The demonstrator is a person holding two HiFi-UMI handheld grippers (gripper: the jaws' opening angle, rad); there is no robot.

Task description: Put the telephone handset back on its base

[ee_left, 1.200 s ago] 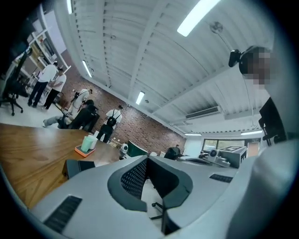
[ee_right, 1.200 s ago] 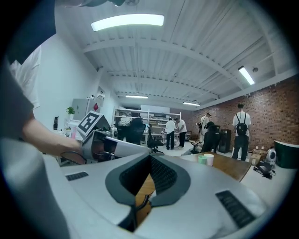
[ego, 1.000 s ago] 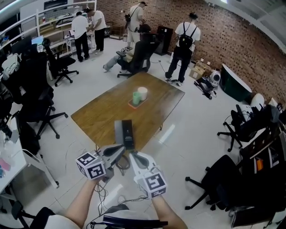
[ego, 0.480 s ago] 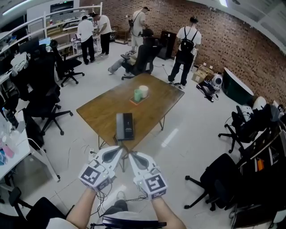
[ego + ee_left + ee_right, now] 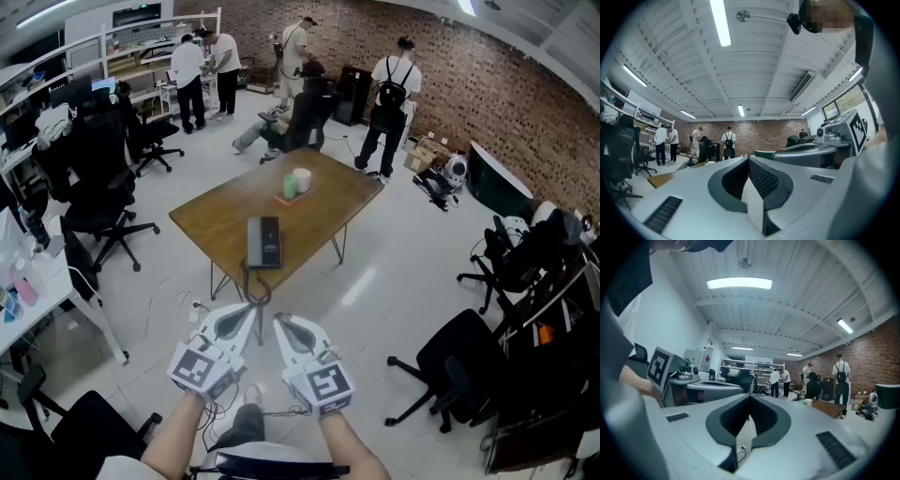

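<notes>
The left gripper [image 5: 247, 317] is held short of the desk [image 5: 220, 220], just off its near corner, and its fingers are closed on nothing. The telephone [image 5: 263, 242] lies on the desk, close to that near corner. The right gripper [image 5: 281, 323], also short of the desk, has its fingers closed and empty.

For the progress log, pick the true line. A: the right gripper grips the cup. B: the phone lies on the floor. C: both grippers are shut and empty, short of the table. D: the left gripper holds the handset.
C: the left gripper and right gripper show jaws together with nothing between, above the floor; the phone lies on the table.
</notes>
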